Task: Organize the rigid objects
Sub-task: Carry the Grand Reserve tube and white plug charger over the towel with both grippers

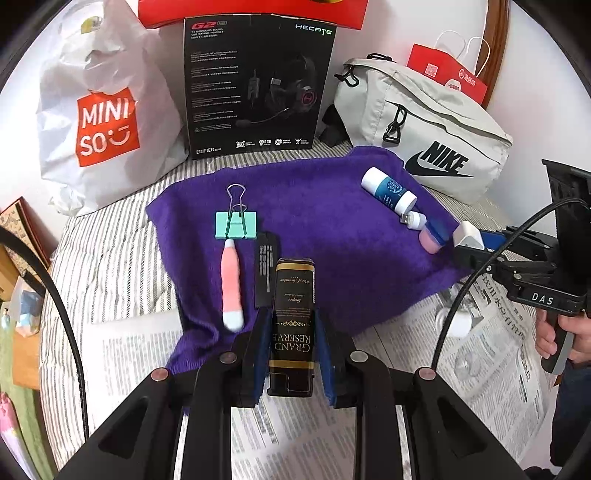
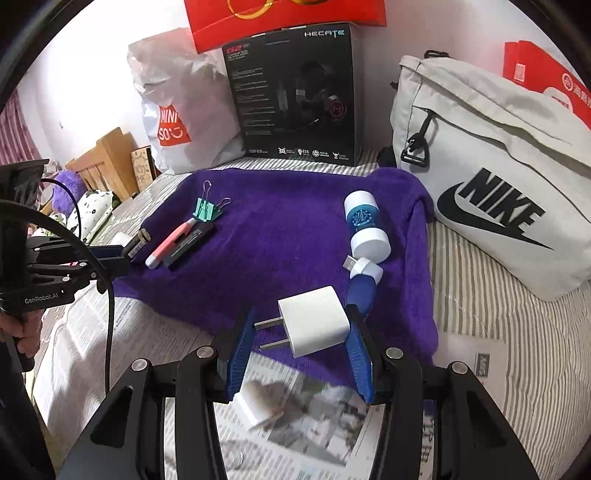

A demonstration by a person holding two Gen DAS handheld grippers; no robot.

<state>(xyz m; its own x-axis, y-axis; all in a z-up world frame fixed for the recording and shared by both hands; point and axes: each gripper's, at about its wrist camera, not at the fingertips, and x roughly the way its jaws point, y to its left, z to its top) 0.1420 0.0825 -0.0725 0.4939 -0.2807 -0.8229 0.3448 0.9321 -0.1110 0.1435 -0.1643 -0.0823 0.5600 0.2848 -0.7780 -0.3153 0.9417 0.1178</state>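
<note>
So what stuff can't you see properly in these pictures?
- Newspaper, right wrist view: its photo is blurred, and so is a white thing lying on it.
- Black box in the left tongs, left wrist view: the blue pads cover its sides.
- Red bag, left wrist view: cut off by the top edge.
- Headset box, both views: the small print is too tiny to read.

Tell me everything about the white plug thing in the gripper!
The white plug is a small, smooth plastic cube with rounded corners and two flat metal prongs sticking out toward the left. The right gripper holds it, one blue pad against the prong tips and the other against its back. It hangs tilted above the edge of the purple towel and the newspaper.
</note>
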